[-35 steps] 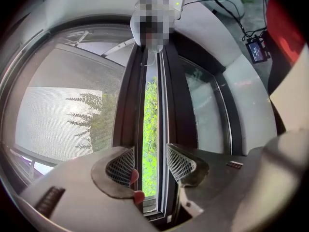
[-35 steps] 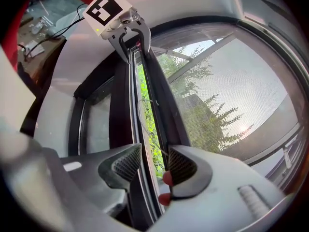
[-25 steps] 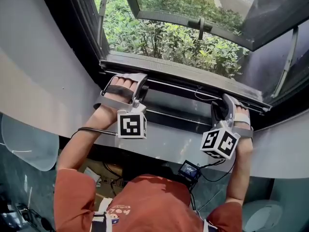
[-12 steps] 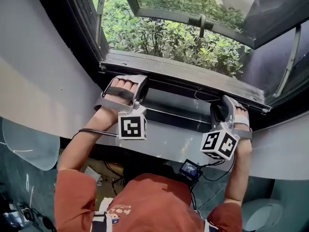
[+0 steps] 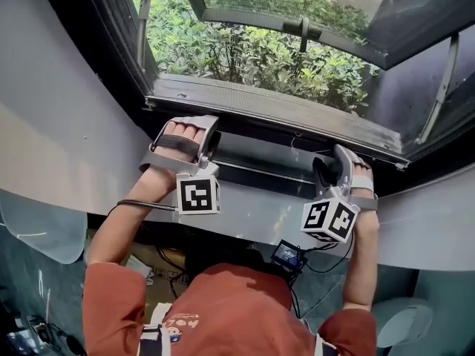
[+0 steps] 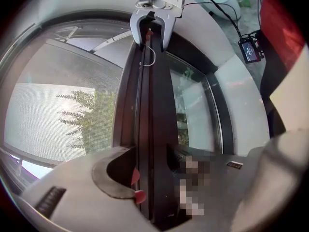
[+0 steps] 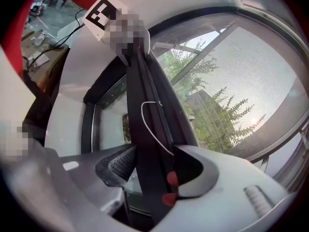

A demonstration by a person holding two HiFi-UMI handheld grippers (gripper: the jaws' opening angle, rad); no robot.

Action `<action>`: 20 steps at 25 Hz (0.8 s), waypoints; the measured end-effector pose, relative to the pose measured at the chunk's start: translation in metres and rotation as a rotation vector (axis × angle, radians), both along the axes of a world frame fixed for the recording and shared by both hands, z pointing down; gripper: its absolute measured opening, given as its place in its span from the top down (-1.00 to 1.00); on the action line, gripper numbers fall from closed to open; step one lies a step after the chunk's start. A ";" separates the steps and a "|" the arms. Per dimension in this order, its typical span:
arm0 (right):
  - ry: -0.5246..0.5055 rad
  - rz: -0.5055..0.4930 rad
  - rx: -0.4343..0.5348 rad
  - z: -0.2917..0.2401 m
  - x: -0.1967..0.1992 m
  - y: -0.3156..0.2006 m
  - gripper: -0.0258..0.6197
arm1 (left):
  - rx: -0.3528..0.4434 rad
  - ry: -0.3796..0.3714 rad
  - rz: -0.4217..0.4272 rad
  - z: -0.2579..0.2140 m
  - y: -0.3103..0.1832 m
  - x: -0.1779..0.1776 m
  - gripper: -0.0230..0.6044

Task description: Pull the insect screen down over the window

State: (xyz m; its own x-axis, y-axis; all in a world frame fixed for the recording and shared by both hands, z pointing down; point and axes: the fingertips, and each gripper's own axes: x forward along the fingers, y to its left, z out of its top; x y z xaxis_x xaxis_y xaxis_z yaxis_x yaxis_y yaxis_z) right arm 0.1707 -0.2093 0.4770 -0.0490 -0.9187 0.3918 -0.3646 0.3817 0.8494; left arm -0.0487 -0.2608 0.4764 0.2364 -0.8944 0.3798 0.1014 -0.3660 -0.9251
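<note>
Counting first: two tools, one pull bar, one screen, one cord loop. Left tool [image 5: 211, 141] is clenched on the dark pull bar [image 6: 152, 120] of the insect screen [image 6: 63, 115], with a pad on each side of the bar. Right tool [image 5: 324, 173] is on the same bar further along. Its jaws have just been opening; the bar sits between them and isn't clamped. The bar is low, at the bottom of the window frame, and both gripper views show mesh across the opening beyond it. Bushes [image 5: 245, 54] outside. One white cord loop [image 7: 149, 115] hangs off the bar, nearer the right tool. Two marker cubes: left [image 5: 197, 194], right [image 5: 329, 219]. One glass sash [image 5: 245, 17] is swung outward and has one handle [image 5: 303, 30]. Two hands, one per tool.
</note>
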 end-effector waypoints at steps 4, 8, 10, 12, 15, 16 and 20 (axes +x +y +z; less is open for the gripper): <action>-0.027 -0.001 -0.002 0.002 0.000 0.001 0.14 | 0.002 0.039 0.007 0.000 0.000 0.004 0.29; -0.076 -0.009 0.002 0.001 0.000 -0.001 0.14 | 0.012 0.042 0.004 -0.003 -0.002 0.005 0.30; -0.109 -0.007 0.016 0.000 -0.002 -0.001 0.12 | 0.024 0.041 0.001 -0.004 -0.002 0.005 0.29; -0.145 -0.003 0.032 0.000 -0.003 -0.002 0.06 | 0.019 0.050 -0.001 -0.003 -0.002 0.005 0.29; -0.170 -0.004 0.035 -0.005 -0.001 -0.004 0.08 | 0.028 0.045 -0.009 -0.003 -0.005 0.006 0.30; -0.173 -0.011 0.038 -0.006 -0.001 -0.005 0.08 | 0.030 0.047 -0.011 -0.003 -0.006 0.006 0.30; -0.140 -0.006 0.045 -0.007 0.002 -0.006 0.08 | 0.021 0.092 -0.014 -0.004 -0.007 0.009 0.29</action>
State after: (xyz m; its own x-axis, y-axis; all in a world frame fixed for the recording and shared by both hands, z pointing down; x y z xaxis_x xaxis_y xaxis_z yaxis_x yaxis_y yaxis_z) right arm 0.1727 -0.2156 0.4700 -0.1060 -0.9348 0.3389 -0.4789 0.3467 0.8065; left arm -0.0399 -0.2675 0.4719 0.2566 -0.9055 0.3379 0.0103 -0.3470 -0.9378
